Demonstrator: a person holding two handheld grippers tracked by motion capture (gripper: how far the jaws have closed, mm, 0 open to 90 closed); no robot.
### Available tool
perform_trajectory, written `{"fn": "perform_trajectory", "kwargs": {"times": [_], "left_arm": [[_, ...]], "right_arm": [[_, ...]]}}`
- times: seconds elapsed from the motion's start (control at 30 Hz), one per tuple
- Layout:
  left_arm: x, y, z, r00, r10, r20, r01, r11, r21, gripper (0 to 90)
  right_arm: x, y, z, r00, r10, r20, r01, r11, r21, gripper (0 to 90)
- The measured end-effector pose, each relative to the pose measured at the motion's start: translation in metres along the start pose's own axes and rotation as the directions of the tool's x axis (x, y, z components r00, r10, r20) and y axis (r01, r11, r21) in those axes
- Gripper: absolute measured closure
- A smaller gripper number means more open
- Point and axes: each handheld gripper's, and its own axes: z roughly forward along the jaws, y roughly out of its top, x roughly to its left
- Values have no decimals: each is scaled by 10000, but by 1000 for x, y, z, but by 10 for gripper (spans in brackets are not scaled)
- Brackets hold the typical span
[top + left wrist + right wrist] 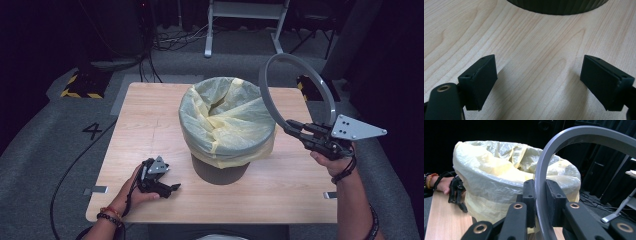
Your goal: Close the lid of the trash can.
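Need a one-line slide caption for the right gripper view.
Right tool clamps a grey ring upright beside the bin's yellow bag.

Floor marking: a dark numeral "4" (pixel 92 130) is seen on the grey floor, left of the wooden table (pixel 150 125).
Hazard sign: yellow-and-black warning stripes (pixel 80 93) are shown on a floor plate beyond the table's left corner; no wording can be read.

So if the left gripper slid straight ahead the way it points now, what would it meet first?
Probably the dark ribbed base of the bin: the left gripper, fingers apart, lies low over bare table aimed at it.
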Motion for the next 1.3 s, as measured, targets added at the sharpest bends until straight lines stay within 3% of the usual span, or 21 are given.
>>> {"fn": "perform_trajectory", "kwargs": {"times": [0.2,0.4,0.87,1.1,1.3], "left_arm": [[0,0,0,10000,2,0,-2,10000,2,139],[0,0,0,10000,2,-1,-2,10000,0,139],[0,0,0,10000,4,-2,-4,10000,0,139],[0,0,0,10000,2,-2,-2,10000,2,139],[0,0,0,10000,2,-3,-2,10000,1,139]], "right_arm": [[5,7,1,9996,-94,-280,93,9999,-36,793],[12,17,10,9975,-300,-637,325,9987,391,793],[29,37,39,9837,-719,-1646,889,9912,980,792],[33,48,48,9736,-564,-2211,871,9875,1315,788],[41,60,61,9575,-671,-2806,1167,9795,1640,778]]}}
